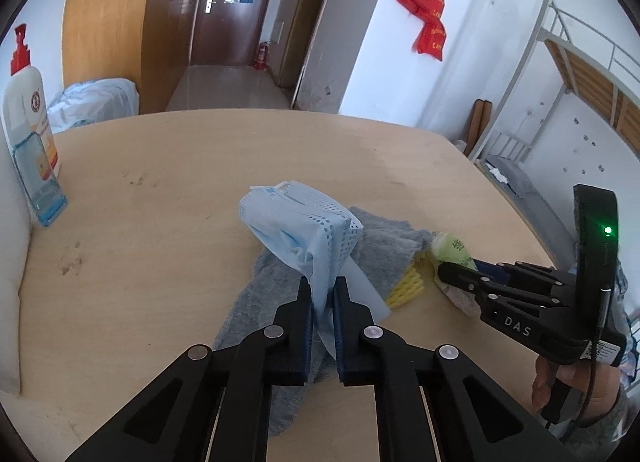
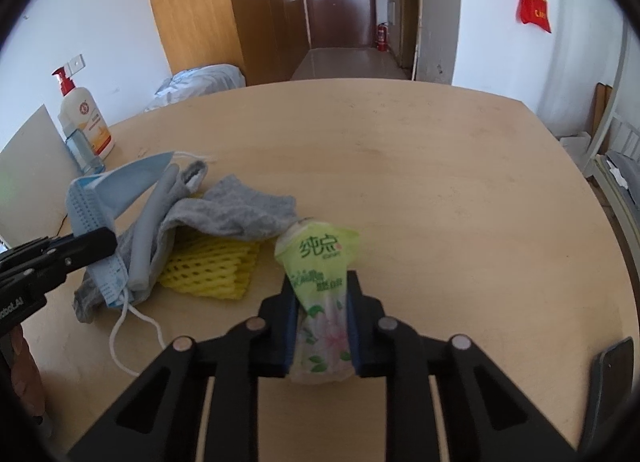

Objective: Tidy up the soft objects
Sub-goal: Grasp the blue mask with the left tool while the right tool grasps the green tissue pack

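The left gripper [image 1: 323,294] pinches the pale-blue pleated face mask [image 1: 298,228], lifting it off the grey sock [image 1: 384,238]. At three o'clock, the right gripper [image 2: 322,318] squeezes the green tissue packet [image 2: 318,262], likely for sorting.

Light wooden counter [image 2: 440,190] with rounded far corners, faintly smudged on its left side. Resting directly on it: a crumpled grey cloth [image 2: 236,214] near the middle, and just beside that, partly tucked under its edge, a yellow foam net sleeve [image 2: 212,270]. At the far left edge, standing upright: a white pump bottle [image 2: 86,118] with a red top, and touching its front a small clear blue bottle [image 2: 82,154]. Loose white ear loop [image 2: 120,338] of a face mask trailing onto the wood in front of the cloth.
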A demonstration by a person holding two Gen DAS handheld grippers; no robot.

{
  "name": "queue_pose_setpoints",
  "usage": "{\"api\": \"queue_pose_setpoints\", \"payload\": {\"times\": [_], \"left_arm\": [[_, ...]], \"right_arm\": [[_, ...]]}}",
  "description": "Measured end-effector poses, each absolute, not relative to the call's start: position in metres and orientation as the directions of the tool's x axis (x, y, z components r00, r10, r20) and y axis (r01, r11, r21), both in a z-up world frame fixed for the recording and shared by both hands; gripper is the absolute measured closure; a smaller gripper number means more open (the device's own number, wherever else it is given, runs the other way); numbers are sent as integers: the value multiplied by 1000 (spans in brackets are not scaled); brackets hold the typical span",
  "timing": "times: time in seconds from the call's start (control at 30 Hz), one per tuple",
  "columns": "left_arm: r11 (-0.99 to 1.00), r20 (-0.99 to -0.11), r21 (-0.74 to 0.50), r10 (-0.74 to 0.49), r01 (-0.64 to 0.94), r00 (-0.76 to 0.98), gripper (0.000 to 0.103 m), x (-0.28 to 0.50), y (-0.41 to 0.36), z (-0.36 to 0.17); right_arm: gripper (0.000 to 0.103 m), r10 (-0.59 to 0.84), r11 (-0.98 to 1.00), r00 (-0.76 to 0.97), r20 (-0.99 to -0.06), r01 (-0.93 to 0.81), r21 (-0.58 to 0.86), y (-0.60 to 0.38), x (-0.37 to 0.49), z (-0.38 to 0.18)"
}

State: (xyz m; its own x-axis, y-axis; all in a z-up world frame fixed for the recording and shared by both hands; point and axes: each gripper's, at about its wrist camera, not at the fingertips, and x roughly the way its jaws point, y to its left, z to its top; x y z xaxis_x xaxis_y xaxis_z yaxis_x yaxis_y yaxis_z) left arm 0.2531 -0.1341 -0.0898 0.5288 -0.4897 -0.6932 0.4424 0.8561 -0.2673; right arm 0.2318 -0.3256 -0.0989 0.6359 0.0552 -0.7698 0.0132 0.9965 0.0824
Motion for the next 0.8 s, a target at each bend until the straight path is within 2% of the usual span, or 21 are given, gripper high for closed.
{"api": "queue_pose_setpoints", "payload": {"times": [0.3, 0.8], "left_arm": [[838, -649, -279, -524, 469, 551, 94, 241, -129, -73], [828, -598, -224, -533, 513, 599, 94, 205, -134, -41]], "right_arm": [[78, 50, 995, 687, -725, 28, 95, -329, 215, -78], [78, 42, 995, 752, -657, 29, 97, -318, 171, -45]]}}
